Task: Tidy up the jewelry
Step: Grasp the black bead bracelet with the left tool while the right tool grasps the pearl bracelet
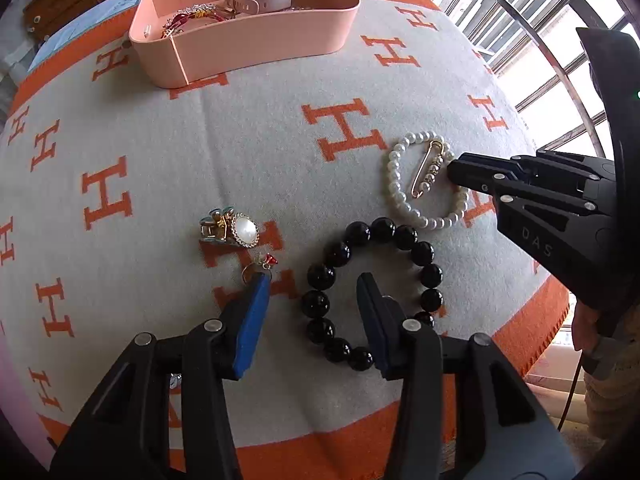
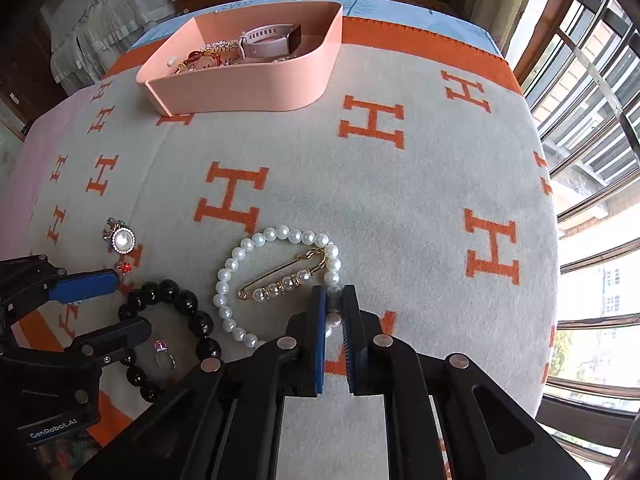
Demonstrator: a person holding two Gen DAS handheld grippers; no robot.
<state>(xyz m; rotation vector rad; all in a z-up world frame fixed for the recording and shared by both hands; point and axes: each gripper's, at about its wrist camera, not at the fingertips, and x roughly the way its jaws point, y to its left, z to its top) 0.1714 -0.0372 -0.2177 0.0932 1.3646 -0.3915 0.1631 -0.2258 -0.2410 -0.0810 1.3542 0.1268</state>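
Right gripper (image 2: 334, 294) is closed on the pearl bracelet (image 2: 240, 254), which lies on the blanket (image 2: 400, 200) around a gold pin (image 2: 280, 276). Left gripper (image 1: 312, 280) stands apart over the black bracelet (image 1: 340, 254).

Large orange letters "H" repeat across the grey blanket (image 1: 248, 152); "DAS" is embossed on the black body of the right tool (image 1: 450, 170); "GenRobot.AI" stands in white on the body of the left tool (image 2: 120, 300).
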